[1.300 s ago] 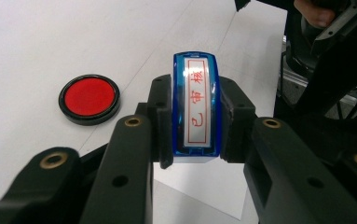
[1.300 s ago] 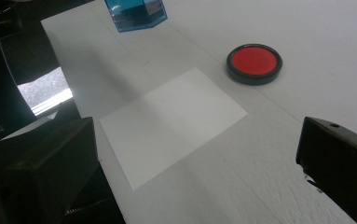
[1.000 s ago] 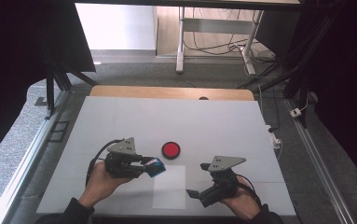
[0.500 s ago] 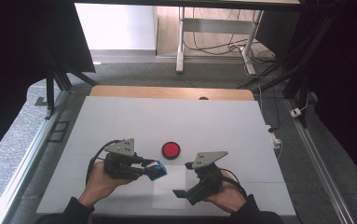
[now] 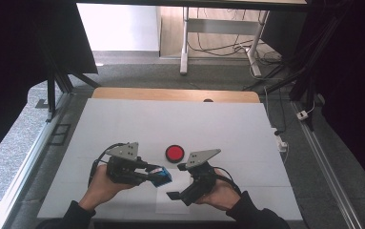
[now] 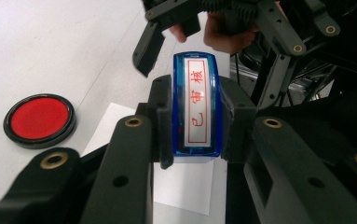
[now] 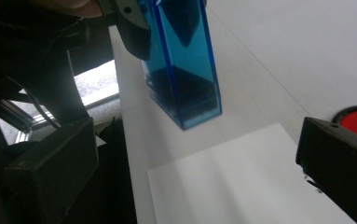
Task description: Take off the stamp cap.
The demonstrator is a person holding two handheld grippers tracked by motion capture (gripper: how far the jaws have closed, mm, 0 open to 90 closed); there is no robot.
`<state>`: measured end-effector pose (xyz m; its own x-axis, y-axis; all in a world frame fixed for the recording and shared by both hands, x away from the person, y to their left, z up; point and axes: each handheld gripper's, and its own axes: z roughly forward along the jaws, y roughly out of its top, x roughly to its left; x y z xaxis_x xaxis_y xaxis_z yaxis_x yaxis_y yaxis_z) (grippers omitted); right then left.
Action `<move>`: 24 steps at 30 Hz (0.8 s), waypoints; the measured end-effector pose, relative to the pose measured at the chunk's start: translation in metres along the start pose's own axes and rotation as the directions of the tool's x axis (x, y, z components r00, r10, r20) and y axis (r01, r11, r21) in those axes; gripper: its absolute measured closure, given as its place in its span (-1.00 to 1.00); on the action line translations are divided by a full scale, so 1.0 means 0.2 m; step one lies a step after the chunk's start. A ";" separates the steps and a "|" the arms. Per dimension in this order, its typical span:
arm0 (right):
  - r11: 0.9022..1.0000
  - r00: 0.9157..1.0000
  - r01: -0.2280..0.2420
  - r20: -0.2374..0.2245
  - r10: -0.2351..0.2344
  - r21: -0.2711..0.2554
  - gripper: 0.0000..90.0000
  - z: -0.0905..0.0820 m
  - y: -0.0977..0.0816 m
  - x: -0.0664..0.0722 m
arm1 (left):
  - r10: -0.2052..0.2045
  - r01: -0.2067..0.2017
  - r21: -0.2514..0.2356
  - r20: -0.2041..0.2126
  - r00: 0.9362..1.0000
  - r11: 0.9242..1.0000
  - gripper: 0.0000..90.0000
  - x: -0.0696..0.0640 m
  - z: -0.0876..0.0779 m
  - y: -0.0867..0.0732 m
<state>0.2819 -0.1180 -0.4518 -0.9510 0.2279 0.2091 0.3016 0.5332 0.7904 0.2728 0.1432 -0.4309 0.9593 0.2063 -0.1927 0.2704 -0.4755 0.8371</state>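
Since the earlier high view, the right gripper (image 5: pixel 176 181) had slid leftward along the near edge of the desk (image 5: pixel 123 119), closing on the left gripper (image 5: pixel 158 175), which had kept its place. That left gripper pinched a blue stamp (image 6: pixel 197 105) by its two long sides, its jaws pressed firmly onto the clear casing, with the red-lettered label facing the left gripper view. Seen from the right gripper view, the stamp (image 7: pixel 183 60) hung tilted above the desk, just beyond the far left corner of a white sheet of paper (image 7: pixel 241 182) that lay flat near the desk's near edge. A round red ink pad (image 5: pixel 174 152) sat toward the middle of the desk, just past the paper and apart from both grippers. The right gripper's jaws stood spread wide with nothing between them, one dark jaw on each side of its own view and the stamp between and beyond them. Judging by this, the step in hand was a handover or a two-handed steadying of the stamp. To do it well, the right gripper would need to come in square to the casing's free faces, close only once both pads lay flat on the plastic, and avoid the printing face at the lower end. The left grip should probably hold until the other was sure, since the smooth casing could slip or twist.
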 end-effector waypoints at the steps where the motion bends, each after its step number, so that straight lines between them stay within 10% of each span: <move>1: 1.000 1.000 -0.006 -0.011 0.006 -0.004 -1.00 0.01 0.00 0.00 | 0.000 0.000 0.000 0.000 1.000 1.000 0.56 0.00 0.00 0.00; 13: 0.998 0.996 0.055 -0.068 -0.055 0.000 -0.69 0.06 0.03 0.00 | 0.043 -0.042 -0.029 0.037 0.998 0.999 0.56 0.00 0.00 0.00; 24: 0.999 0.985 0.052 -0.163 -0.052 0.000 0.14 0.05 0.03 -0.03 | 0.066 -0.062 -0.065 0.067 0.996 0.996 0.56 0.00 -0.01 -0.01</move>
<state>0.2894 -0.1070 -0.4542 -0.9638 0.0645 0.2589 0.2514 0.5446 0.8001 0.2728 0.1448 -0.4313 0.9784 0.1167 -0.1708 0.2048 -0.4306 0.8790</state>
